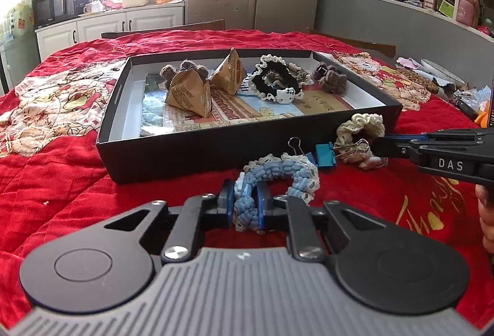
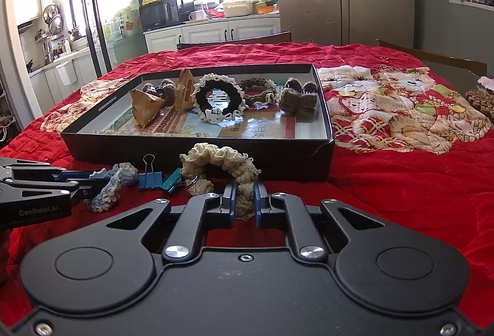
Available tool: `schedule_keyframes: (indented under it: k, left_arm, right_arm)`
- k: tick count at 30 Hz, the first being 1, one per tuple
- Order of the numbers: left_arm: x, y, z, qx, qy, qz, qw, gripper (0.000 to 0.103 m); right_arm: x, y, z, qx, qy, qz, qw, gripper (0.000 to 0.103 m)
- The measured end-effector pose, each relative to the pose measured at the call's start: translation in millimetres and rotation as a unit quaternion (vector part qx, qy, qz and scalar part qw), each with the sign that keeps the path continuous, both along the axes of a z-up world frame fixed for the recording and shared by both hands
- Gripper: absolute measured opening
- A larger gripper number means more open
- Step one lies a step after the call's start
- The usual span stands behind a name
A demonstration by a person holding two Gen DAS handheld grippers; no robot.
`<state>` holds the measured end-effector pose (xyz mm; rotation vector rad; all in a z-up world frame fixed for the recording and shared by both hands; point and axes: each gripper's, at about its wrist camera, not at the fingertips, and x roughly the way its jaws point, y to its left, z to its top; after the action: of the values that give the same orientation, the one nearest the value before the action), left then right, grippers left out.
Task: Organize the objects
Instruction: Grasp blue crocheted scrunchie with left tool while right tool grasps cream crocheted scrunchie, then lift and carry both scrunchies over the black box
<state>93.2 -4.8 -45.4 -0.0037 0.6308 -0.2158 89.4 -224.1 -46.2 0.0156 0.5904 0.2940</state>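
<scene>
My left gripper (image 1: 245, 197) is shut on a blue and cream crocheted scrunchie (image 1: 290, 174) lying on the red cloth in front of a black box (image 1: 173, 150). My right gripper (image 2: 245, 197) is shut on a cream crocheted scrunchie (image 2: 222, 163), also in front of the box (image 2: 197, 150). Each gripper shows in the other's view: the right one (image 1: 379, 146) and the left one (image 2: 89, 186). Two blue binder clips (image 1: 324, 152) (image 2: 151, 178) lie between the scrunchies. The box holds two brown paper packets (image 1: 191, 92), a black and white scrunchie (image 1: 278, 79) and brown knitted pieces (image 1: 332, 78).
A red quilt with a cat print (image 2: 386, 101) covers the table. Snack bags and papers (image 1: 432, 79) lie at the far right edge. A wooden chair back (image 2: 234, 39) stands behind the table. Kitchen cabinets and a fridge are beyond.
</scene>
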Motion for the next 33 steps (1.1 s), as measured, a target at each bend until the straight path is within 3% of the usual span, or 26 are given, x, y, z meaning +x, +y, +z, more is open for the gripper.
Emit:
schedule_keyframes:
  k: [19, 33]
  left_arm:
    - [-8, 5, 7, -0.008, -0.006, 0.001, 1.0000, 0.015]
    - [-20, 4, 27, -0.006, -0.031, -0.009, 0.9995, 0.015]
  right_arm:
    - [-12, 2, 15, -0.006, -0.029, 0.001, 1.000, 0.010]
    - [-26, -1, 38, -0.005, -0.067, 0.001, 0.998, 0.010]
